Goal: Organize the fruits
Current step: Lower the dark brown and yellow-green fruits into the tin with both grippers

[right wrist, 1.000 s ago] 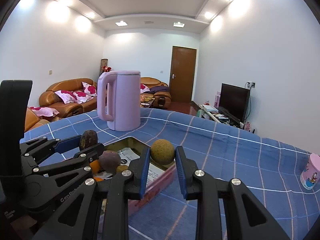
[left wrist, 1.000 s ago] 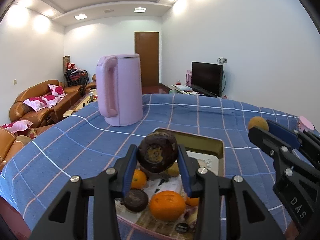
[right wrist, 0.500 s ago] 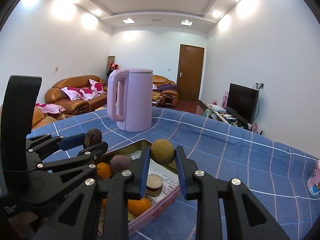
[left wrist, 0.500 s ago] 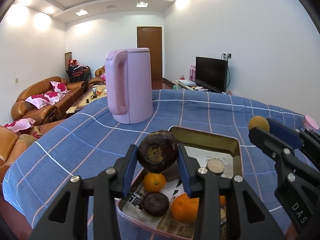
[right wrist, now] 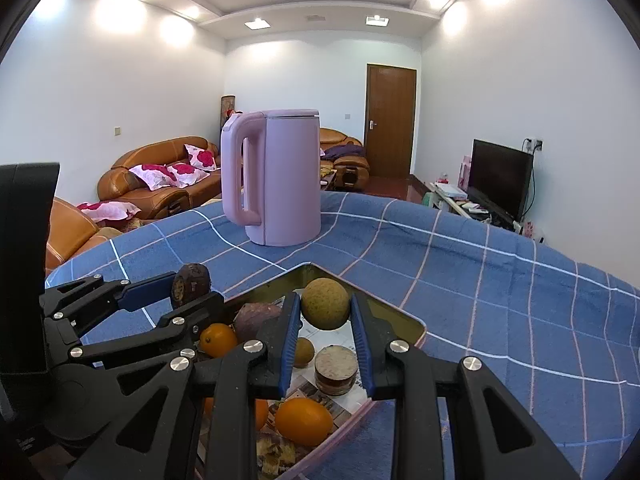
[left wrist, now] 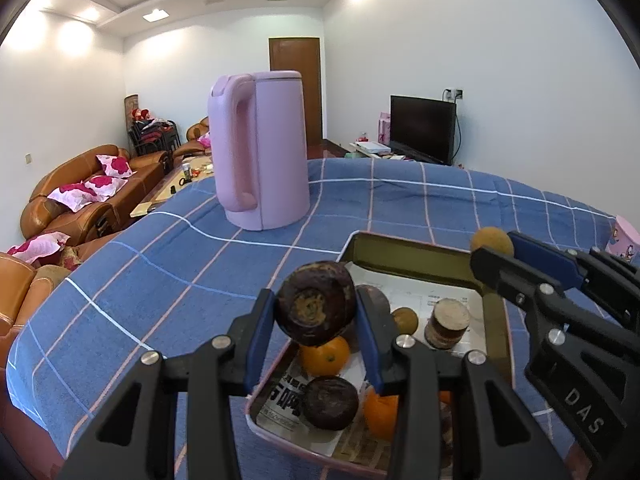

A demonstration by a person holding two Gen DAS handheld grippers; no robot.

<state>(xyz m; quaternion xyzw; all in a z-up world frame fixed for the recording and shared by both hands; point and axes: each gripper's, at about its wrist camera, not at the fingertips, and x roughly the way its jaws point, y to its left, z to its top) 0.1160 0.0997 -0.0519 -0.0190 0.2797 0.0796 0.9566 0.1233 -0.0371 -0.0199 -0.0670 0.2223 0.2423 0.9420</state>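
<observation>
Left gripper point(left wrist: 316, 312) clamped on 1 dark fruit point(left wrist: 316, 306); right gripper point(right wrist: 325, 309) clamped on 1 tan fruit point(right wrist: 325, 303). Both fruits held above tin point(left wrist: 408, 254) containing oranges point(left wrist: 325, 354) on blue cloth point(left wrist: 180, 264).

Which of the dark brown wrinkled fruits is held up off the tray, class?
The one clamped in the left gripper: this dark fruit hangs above the tray, while the other dark one lies on the newspaper inside it.

White letters "DAS" stand on the right tool's point(left wrist: 491, 249) black body; the newspaper point(left wrist: 286, 394) print is unreadable.
</observation>
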